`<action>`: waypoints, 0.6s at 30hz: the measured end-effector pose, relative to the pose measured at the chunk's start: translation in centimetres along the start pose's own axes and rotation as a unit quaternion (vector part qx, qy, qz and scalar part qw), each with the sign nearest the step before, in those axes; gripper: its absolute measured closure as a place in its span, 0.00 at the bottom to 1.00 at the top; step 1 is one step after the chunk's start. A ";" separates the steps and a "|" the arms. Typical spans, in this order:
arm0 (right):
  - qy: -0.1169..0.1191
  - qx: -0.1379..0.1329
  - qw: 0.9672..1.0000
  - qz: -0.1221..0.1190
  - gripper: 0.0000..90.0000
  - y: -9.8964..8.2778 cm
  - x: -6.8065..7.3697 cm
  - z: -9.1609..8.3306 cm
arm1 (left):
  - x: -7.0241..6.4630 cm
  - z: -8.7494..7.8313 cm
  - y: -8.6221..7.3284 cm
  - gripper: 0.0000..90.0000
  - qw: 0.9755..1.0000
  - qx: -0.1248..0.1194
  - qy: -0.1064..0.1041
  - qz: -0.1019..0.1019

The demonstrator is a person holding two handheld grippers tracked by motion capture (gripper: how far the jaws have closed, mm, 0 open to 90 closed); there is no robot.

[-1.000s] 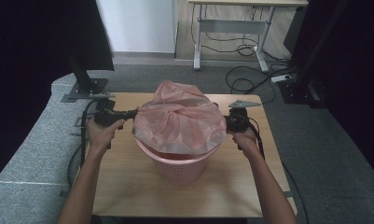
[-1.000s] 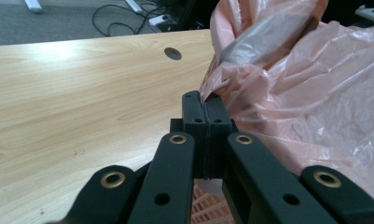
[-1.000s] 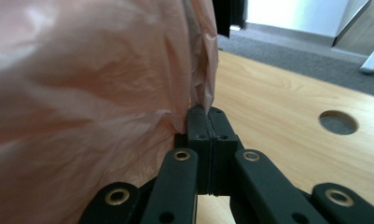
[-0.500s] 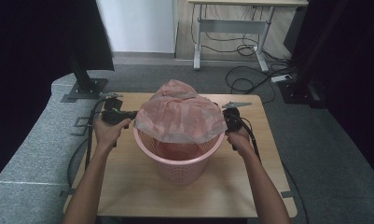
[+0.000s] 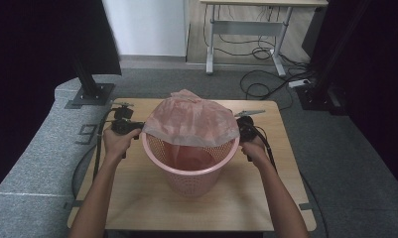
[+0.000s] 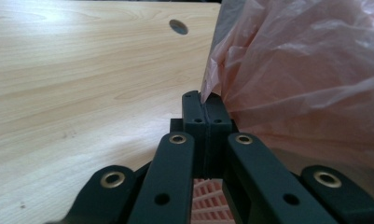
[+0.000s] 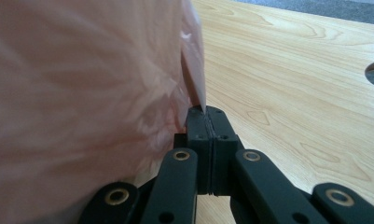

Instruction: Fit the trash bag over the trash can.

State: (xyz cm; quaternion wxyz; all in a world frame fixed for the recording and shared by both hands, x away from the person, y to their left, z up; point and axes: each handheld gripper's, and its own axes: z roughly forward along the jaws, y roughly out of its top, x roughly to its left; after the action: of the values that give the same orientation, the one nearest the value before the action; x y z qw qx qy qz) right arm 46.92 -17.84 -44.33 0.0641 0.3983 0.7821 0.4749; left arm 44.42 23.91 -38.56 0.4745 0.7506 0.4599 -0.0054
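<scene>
Pink basket [image 5: 191, 168] on wooden table [image 5: 137, 198]

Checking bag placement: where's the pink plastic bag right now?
High view, table centre: the pink plastic bag is held over the pink basket, stretched between the left gripper and right gripper.

Pink bag [image 5: 189, 121] covers far half of basket [image 5: 189, 171] mouth; near half open; table [image 5: 137, 198] front bare.
</scene>
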 end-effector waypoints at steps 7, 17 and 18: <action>-0.059 -0.080 0.995 0.006 0.56 0.0 -0.8 -4.1 | -0.3 -1.6 -0.7 1.00 1.000 -0.022 -0.003 0.010; -0.044 -0.143 0.988 -0.035 0.40 1.8 2.7 -12.8 | -1.1 -4.1 -1.4 1.00 0.998 -0.044 -0.010 0.032; -0.038 -0.143 0.988 -0.045 0.39 1.9 3.5 -13.2 | -1.3 -4.2 -1.4 1.00 0.998 -0.044 -0.012 0.033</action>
State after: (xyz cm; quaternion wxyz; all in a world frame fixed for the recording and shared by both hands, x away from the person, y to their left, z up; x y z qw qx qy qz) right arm 39.35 -24.12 -34.74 0.1713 0.3668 0.7207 0.5628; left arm 40.91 26.21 -36.63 0.5126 0.7436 0.4287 0.0222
